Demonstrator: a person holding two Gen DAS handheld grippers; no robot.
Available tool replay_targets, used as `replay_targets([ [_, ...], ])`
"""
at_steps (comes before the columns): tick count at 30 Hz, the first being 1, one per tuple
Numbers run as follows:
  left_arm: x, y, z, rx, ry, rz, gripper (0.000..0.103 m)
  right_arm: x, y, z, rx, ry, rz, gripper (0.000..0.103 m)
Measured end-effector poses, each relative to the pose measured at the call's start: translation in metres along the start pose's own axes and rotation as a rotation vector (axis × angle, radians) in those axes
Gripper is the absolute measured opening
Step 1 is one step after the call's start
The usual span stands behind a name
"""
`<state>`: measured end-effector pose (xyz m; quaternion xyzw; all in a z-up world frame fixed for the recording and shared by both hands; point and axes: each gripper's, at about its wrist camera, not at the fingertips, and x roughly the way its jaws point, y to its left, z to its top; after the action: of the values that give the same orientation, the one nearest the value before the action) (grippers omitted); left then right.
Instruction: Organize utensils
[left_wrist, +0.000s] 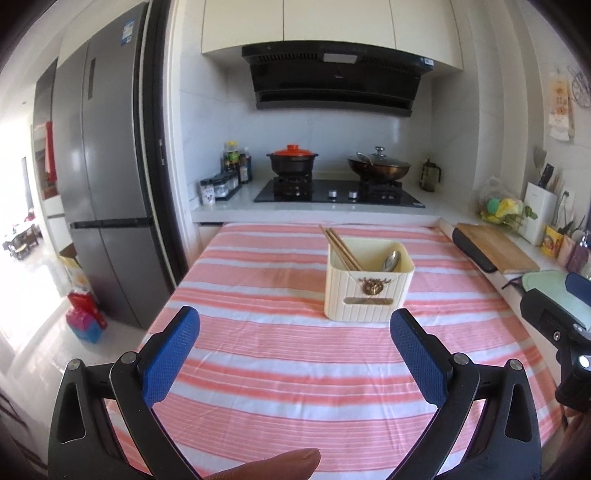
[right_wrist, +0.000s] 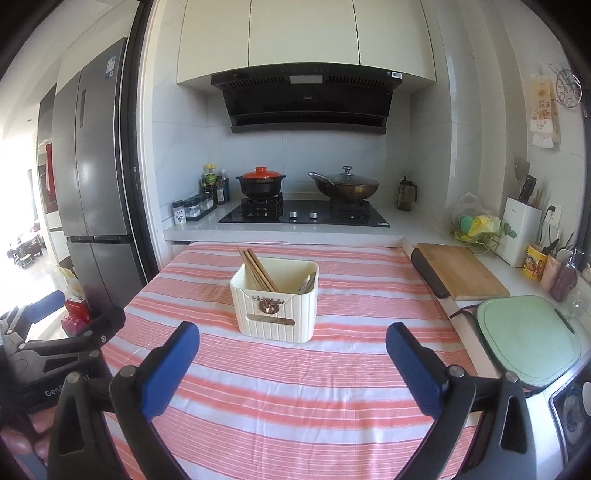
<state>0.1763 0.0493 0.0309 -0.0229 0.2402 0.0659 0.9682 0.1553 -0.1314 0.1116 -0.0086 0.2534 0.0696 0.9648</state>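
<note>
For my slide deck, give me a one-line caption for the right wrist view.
Open right claw hovers empty before a cream utensil holder with chopsticks and spoons on a striped tablecloth.

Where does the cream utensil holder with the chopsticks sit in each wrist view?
Left wrist view: the utensil holder stands right of centre on the striped cloth, beyond the open left tongs.
Right wrist view: it stands near centre, slightly left, beyond the open right tongs.
Shared landmark: the black pot with the orange lid on the stove behind it.
</note>
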Motion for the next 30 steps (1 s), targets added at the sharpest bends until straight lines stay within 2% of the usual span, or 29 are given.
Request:
replay_targets([
  [11,-0.015,-0.006,0.003,0.026,-0.003,0.001,0.103,-0.016,0.005,0.001,-0.028,-0.012,-0.020,0.103],
  [30,-0.023,-0.001,0.003,0.027,-0.010,0.025,0.103,-0.031,0.014,0.003,-0.054,-0.032,0.012,0.103],
])
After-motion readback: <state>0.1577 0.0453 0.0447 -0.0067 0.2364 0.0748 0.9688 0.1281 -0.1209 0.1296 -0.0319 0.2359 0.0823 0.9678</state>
